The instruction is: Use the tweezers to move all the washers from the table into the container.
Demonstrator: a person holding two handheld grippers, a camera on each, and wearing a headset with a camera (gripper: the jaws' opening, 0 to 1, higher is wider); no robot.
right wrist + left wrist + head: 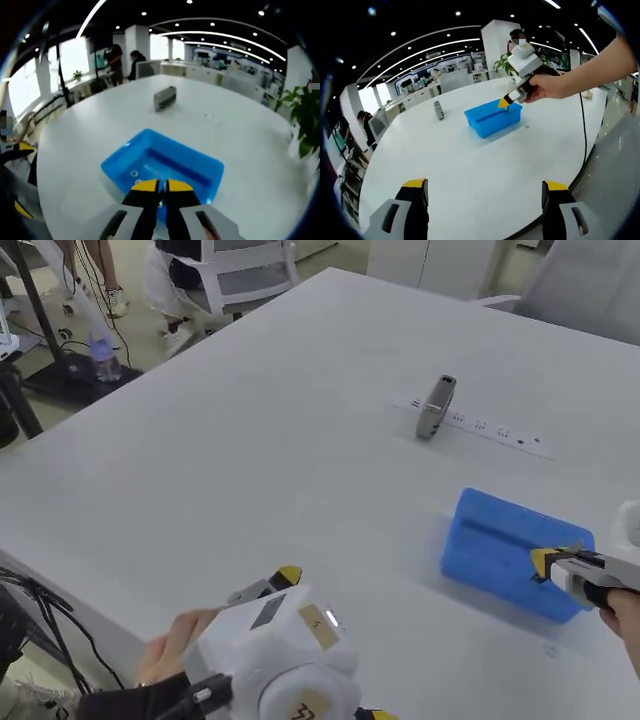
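Observation:
A blue container (500,545) sits on the white table (280,460); it appears as the container (492,119) in the left gripper view. My right gripper (160,187) hangs over the container's (165,160) near wall, jaws pressed together on a thin pair of tweezers whose tip (506,109) points down into it. Two small washers (135,175) lie inside on the bottom. One washer (526,127) rests on the table just beside the container, faint as the washer (550,650) in the head view. My left gripper (482,200) is wide open, holding nothing, near the table's front edge.
A grey metal block (436,405) stands by an inset socket strip (490,428) at the back of the table. Office chairs (240,275) and a water bottle (103,355) sit beyond the far left edge. A person's forearm (590,70) reaches in from the right.

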